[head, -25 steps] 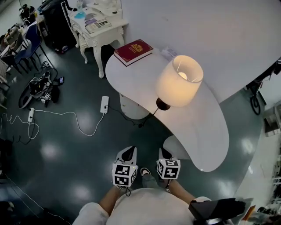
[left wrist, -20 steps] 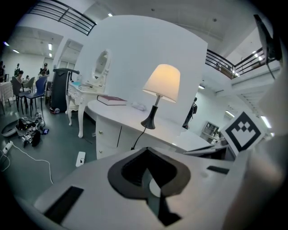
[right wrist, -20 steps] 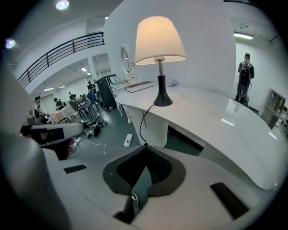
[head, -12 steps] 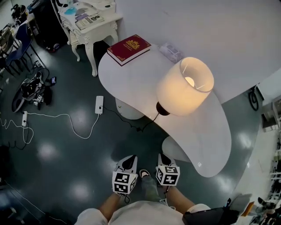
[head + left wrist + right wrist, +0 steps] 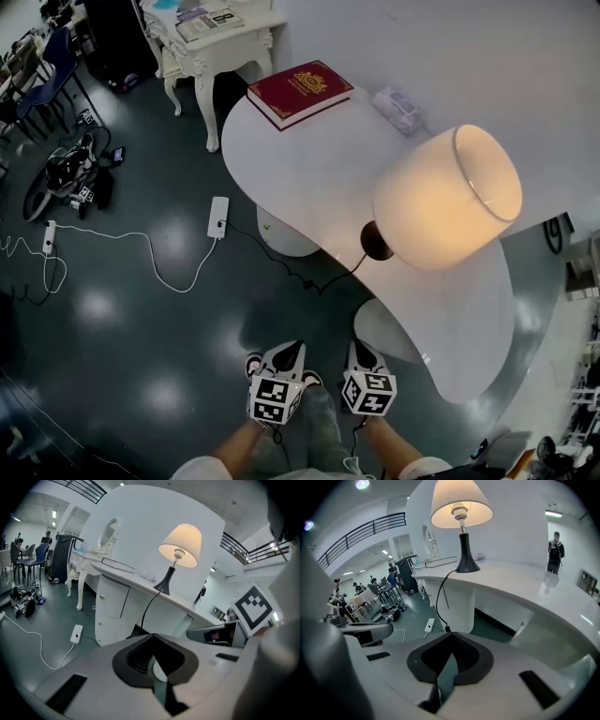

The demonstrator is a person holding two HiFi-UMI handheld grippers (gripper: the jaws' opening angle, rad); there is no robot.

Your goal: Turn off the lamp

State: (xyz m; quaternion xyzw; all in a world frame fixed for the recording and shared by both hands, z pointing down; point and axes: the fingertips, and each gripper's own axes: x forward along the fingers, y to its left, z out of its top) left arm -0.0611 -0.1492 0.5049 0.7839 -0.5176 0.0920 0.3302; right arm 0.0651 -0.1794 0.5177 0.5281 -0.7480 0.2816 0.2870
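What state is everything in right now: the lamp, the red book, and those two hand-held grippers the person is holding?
Lamp: lit, standing upright on the white table.
Red book: closed, lying flat on the table.
Left hand-held gripper: jaws shut, nothing between them.
Right hand-held gripper: jaws shut, nothing between them.

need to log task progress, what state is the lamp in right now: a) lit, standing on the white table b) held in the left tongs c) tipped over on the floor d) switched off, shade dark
A: the lamp stands upright on the white table with its shade glowing warm, and both gripper views show the underside of the shade bright.
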